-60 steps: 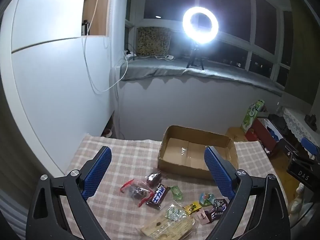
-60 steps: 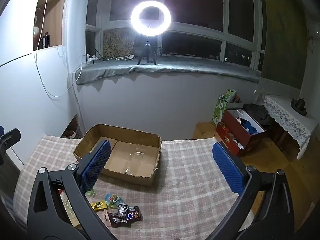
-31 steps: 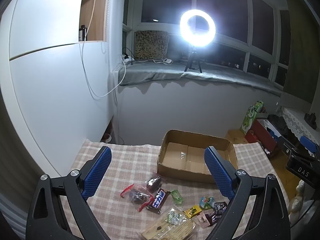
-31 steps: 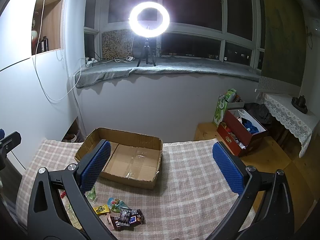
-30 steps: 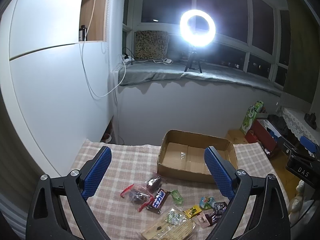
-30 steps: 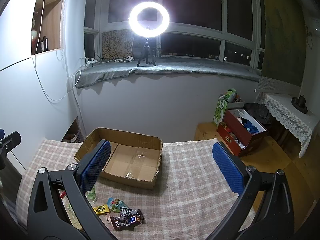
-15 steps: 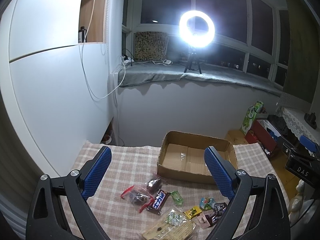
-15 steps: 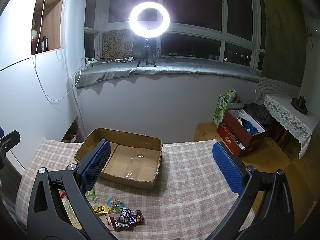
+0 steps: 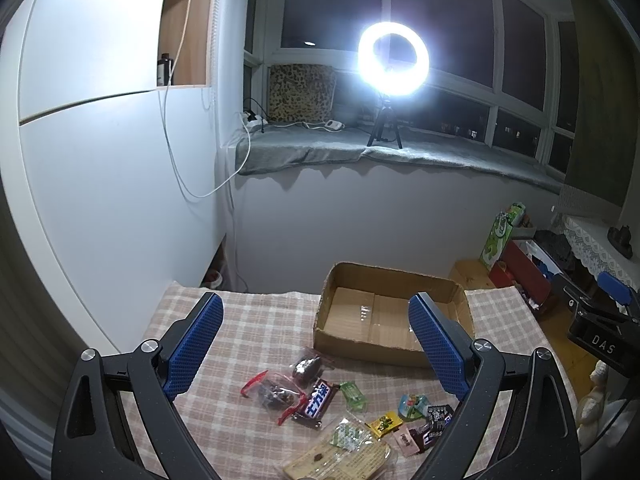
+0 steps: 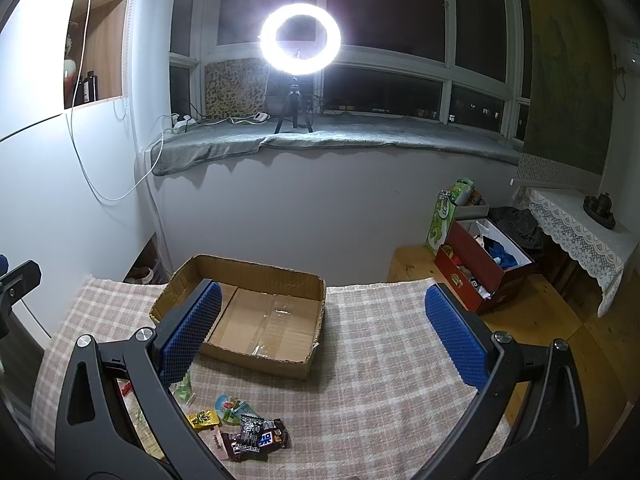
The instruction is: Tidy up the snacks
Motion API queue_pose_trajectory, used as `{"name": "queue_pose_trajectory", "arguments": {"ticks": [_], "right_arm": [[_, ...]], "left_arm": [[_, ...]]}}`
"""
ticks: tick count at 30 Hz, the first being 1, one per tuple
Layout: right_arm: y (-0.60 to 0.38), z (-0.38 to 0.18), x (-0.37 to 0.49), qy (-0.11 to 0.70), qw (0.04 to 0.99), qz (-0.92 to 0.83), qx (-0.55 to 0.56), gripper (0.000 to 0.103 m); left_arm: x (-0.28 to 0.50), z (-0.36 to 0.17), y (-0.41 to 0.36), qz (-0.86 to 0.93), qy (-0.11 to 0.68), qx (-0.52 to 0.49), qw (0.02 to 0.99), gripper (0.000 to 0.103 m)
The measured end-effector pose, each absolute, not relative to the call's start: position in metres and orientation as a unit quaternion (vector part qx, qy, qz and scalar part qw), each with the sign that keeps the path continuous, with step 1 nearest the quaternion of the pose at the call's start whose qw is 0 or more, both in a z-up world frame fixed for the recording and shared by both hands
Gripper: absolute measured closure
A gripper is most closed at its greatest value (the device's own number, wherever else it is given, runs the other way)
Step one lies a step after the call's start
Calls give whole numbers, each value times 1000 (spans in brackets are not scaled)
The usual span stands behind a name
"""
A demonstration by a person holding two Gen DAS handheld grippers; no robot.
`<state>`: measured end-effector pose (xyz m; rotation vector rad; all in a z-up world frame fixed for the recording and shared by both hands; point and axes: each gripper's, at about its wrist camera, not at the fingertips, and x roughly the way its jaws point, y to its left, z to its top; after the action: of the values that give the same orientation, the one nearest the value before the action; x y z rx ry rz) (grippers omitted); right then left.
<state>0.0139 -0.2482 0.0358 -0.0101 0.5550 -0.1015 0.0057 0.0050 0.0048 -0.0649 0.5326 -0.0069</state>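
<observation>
An empty cardboard box [image 9: 390, 322] [image 10: 256, 320] sits on a table with a checked cloth [image 9: 256, 324] [image 10: 380, 364]. Several wrapped snacks lie in front of it: a dark chocolate bar [image 9: 316, 398], a red-ended clear packet [image 9: 274, 392], a green candy [image 9: 354, 394], a yellow packet [image 9: 385, 423] [image 10: 203, 419], dark small bars [image 9: 436, 420] [image 10: 256, 438] and a flat cracker pack [image 9: 340, 454]. My left gripper [image 9: 316, 344] hovers open above the snacks. My right gripper [image 10: 320, 332] is open too, above the cloth to the right of the box. Neither holds anything.
A lit ring light [image 10: 300, 40] stands on the windowsill behind. A white wall [image 9: 100, 200] runs along the table's left side. On the floor to the right are a red open box [image 10: 480, 268] and a lace-covered side table [image 10: 576, 224].
Both views have tilted slightly, so the table and box sit a little lower in the frame. Both grippers stay open and the snacks have not moved.
</observation>
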Motion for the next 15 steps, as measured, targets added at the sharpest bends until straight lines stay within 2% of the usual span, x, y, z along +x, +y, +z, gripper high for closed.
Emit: {"name": "queue_pose_trajectory", "arguments": {"ticks": [15], "right_arm": [[-248, 35, 14, 275, 960, -49, -5, 0]], "left_arm": [[3, 5, 4, -5, 263, -29, 964, 9]]}}
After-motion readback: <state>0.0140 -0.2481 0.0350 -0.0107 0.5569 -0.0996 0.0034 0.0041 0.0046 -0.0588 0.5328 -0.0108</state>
